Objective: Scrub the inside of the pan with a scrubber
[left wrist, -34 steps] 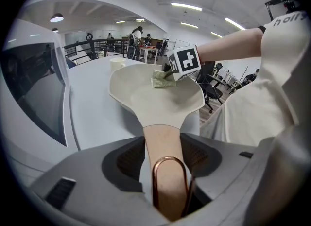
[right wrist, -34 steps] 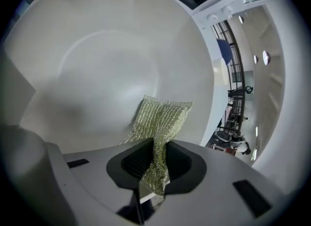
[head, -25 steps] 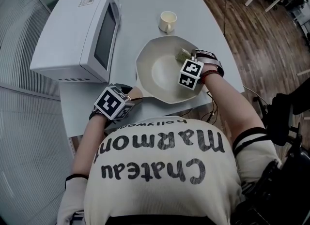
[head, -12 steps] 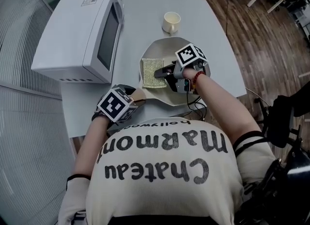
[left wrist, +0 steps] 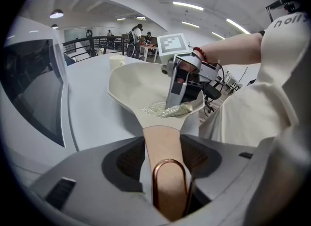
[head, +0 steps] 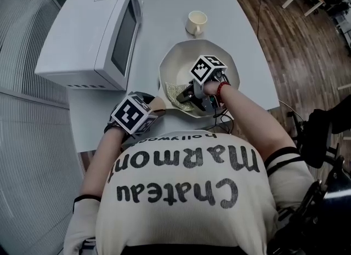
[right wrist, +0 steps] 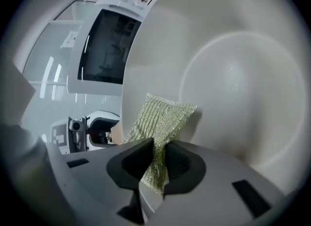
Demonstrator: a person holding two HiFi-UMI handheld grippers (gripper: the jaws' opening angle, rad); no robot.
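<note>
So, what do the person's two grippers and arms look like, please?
The left gripper and the right gripper have light grey bodies with dark jaw pads. Each carries a cube with black-and-white square markers. The person wears a cream T-shirt with dark lettering and a red bracelet on the right wrist.

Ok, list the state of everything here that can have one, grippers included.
microwave: door shut.
cup: upright.
pan: mouth up, held by its handle.
scrubber: pinched at one end, lying against the pan's inner wall.
left gripper: jaws shut on the pan handle.
right gripper: jaws shut on the scrubber.
</note>
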